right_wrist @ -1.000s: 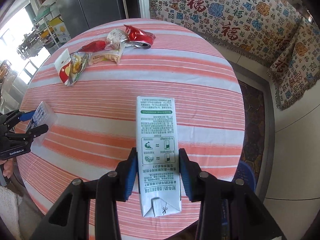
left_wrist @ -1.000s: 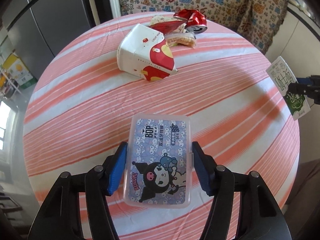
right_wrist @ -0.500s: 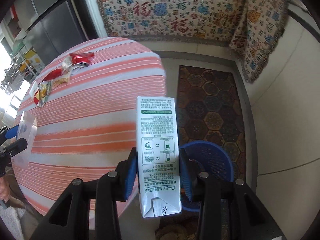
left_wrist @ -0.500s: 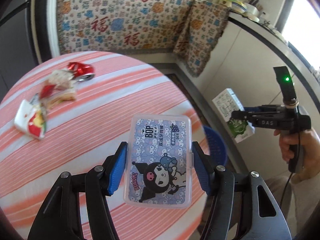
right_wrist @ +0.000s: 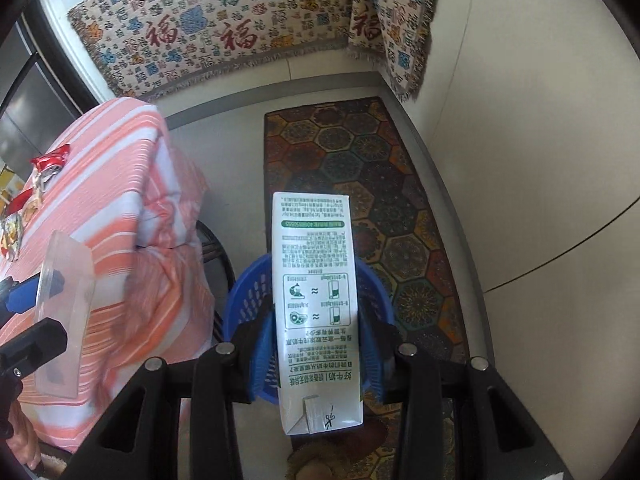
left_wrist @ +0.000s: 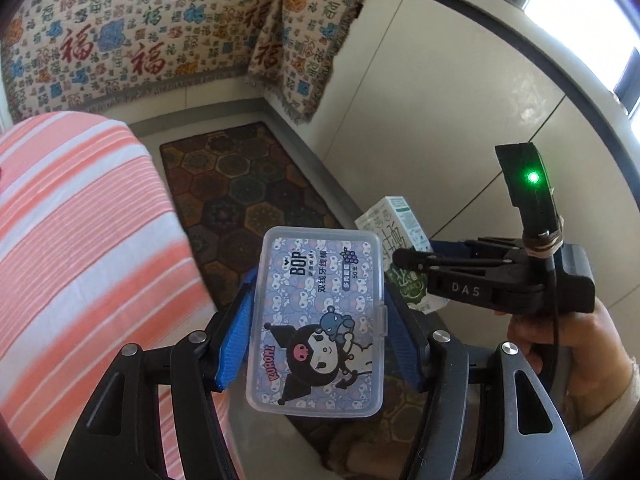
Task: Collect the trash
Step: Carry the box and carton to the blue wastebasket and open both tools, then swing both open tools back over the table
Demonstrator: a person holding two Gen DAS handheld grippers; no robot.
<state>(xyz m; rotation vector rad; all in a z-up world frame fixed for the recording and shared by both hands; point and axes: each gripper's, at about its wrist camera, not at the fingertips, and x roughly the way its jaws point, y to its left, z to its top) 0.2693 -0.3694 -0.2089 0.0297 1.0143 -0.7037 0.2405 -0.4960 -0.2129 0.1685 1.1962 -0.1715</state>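
My left tool (left_wrist: 316,344) clamps the floss-pick box (left_wrist: 318,320); my right tool (right_wrist: 318,356) clamps the milk carton (right_wrist: 316,300) above the blue basket (right_wrist: 248,292), seen only from the right wrist. Wrappers (right_wrist: 44,168) lie far off on the counter (right_wrist: 116,184).

I see a glossy clear plastic box (left_wrist: 316,320), a smooth printed paper carton (right_wrist: 316,300), a slotted blue plastic basket (right_wrist: 248,300), and soft striped cloth (left_wrist: 80,240) over the desk; the rug (right_wrist: 360,168) looks woven and matt.
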